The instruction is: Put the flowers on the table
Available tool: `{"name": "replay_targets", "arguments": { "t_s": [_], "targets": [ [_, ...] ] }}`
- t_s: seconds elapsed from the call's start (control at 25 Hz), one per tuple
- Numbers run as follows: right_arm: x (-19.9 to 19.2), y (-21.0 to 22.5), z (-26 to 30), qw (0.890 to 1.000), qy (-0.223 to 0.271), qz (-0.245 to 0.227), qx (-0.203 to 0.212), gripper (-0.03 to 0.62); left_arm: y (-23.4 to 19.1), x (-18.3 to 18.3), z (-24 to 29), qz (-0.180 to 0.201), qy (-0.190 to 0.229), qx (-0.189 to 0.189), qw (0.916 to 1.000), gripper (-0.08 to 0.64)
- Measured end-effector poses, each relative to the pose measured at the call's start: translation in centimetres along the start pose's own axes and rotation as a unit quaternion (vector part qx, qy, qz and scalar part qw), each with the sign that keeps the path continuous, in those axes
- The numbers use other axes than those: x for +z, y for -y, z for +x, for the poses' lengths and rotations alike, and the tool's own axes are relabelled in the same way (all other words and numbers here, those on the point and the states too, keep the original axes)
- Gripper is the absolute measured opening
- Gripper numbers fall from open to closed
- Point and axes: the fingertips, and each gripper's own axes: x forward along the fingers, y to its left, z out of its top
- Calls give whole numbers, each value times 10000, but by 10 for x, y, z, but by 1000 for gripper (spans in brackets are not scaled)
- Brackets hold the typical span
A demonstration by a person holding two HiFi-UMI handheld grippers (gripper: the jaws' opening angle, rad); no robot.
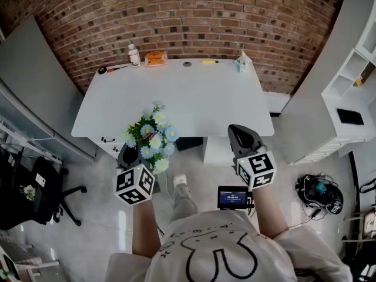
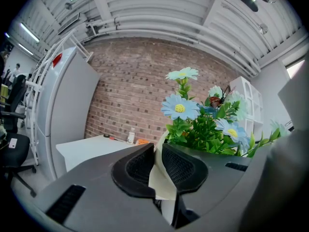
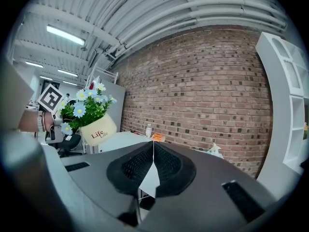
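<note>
1. The flowers (image 1: 154, 137), blue & white w/ green leaves, stood in a cream pot (image 3: 99, 129). The pot was in the air at the near edge of the surface (image 1: 194, 98), not yet set down.
2. The left tongs (image 2: 157, 151) were clamped on one side of the pot's rim only; the cream wall sat between the two pads.
3. Advice for this step, as I judged it: w/ a one-side grip the pot probably wanted to tip. In the right gripper view it looked a bit tilted already, though the wide lens may exaggerate.
4. So carry it well in over the bare middle of the surface, away from the edge and from the bottle (image 1: 134, 56) & other small things at the far side.
5. Lower until the base sits flat, and only then let the pads part. Opening early could drop the pot or knock it over.
6. The right tongs (image 3: 153, 146) were closed together w/ nothing held, well apart from the pot on its right.
7. Pose: both forearms reached fwd side by side. Both tongs pointed about level toward the brick wall (image 1: 194, 16), marker cubes nearest the person.
</note>
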Motion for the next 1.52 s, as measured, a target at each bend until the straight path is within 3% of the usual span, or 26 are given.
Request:
{"name": "replay_targets", "arguments": {
  "t_s": [0.4,1.52],
  "targets": [
    [3,5,72,9998,-121,-117,83,18,-32,5,69,-37,-41,-47,10000,60],
    [7,73,294,9981,-401,129,-451,18,-106,20,320,-111,-289,-473,9984,58]
  ]
}}
